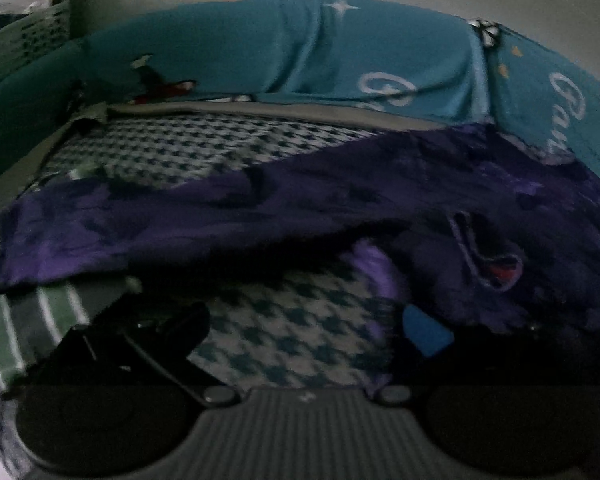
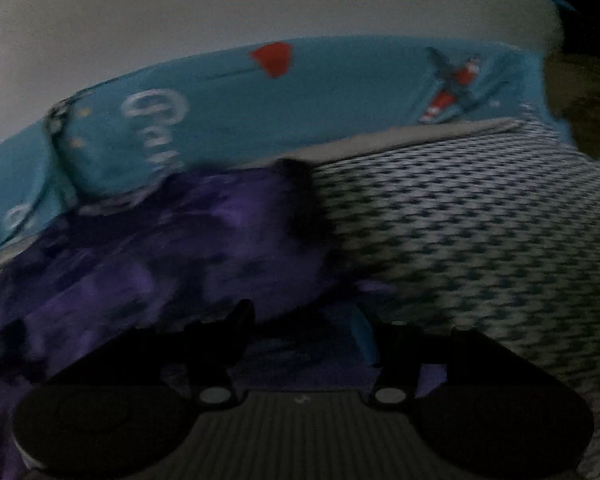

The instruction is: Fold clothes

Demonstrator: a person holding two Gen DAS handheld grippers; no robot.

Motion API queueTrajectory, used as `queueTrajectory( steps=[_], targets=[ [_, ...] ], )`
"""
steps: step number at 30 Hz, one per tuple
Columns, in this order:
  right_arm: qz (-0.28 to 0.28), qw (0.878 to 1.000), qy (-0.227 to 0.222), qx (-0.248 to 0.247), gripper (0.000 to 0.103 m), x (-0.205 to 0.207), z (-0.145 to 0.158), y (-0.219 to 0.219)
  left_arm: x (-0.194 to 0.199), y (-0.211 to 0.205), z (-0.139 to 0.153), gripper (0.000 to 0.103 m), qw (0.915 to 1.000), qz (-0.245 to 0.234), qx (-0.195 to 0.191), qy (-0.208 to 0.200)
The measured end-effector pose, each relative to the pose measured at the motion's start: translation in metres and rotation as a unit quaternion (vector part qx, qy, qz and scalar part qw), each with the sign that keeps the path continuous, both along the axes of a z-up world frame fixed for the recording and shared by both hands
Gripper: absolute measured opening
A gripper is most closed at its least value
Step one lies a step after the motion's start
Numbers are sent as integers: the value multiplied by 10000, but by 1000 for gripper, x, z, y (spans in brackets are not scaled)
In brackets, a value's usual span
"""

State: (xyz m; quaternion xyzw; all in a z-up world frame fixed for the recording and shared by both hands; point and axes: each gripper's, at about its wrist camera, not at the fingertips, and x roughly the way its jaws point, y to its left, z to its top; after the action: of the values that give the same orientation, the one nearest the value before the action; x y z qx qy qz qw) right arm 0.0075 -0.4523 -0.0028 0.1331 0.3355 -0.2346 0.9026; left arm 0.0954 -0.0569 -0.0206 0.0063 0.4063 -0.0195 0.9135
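A purple garment (image 1: 340, 200) with dark blotches lies crumpled across a houndstooth bedsheet (image 1: 204, 148). My left gripper (image 1: 292, 328) is open just in front of the garment's raised near edge. Only the sheet shows between its dark left finger and its blue-padded right finger (image 1: 424, 332), where a purple strip hangs close by. In the right wrist view the purple garment (image 2: 160, 256) bunches up at the left. My right gripper (image 2: 296, 332) stands half apart over it, with flat purple cloth in the gap and the pads not pressing on it.
Teal printed pillows (image 1: 300, 48) line the back of the bed against a pale wall (image 2: 180, 8). A green striped cloth (image 1: 28, 320) lies at the near left. A woven basket (image 1: 24, 40) stands at the far left. The houndstooth sheet (image 2: 480, 220) spreads to the right.
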Motion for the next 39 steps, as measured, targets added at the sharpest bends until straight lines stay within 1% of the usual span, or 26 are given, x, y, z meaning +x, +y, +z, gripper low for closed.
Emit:
queueTrajectory(
  steps=[2,5,10,14,17,19,22,27,32,34,37,39],
  targets=[
    [150,9999,17,-5,53,3,-1,12,0,13,1,103,9999,150,21,-42],
    [335,9994,62,94,53,7,-5,27,2,37,4,103,9992,401,-45,-58],
    [687,9975,101,134,53,13,-8,54,0,77,11,103,9959,883,-100,-171],
    [1181,9930,34,86,54,17,-4,78,-1,106,15,103,9928,1185,-83,-139],
    [1672,9858,-16,166,53,19,-5,101,0,126,21,103,9916,1290,-22,-103],
    [2009,9794,-11,206,53,19,-9,119,0,140,24,103,9905,1372,2,-96],
    [2490,9683,-23,189,53,18,-14,150,6,158,24,103,9904,1377,-12,95],
    [3252,9452,-210,186,53,21,-15,211,15,190,29,103,9879,1505,-301,244],
    [3809,9241,-276,150,53,29,-19,275,21,217,40,103,9830,1754,-473,269],
    [4070,9129,-310,102,53,34,-20,302,21,226,46,103,9810,1852,-545,183],
    [4400,8971,-407,19,48,40,-25,342,19,238,54,103,9789,1973,-529,63],
    [4648,8841,-482,-56,44,44,-25,365,17,246,59,103,9779,2023,-528,26]
  ],
)
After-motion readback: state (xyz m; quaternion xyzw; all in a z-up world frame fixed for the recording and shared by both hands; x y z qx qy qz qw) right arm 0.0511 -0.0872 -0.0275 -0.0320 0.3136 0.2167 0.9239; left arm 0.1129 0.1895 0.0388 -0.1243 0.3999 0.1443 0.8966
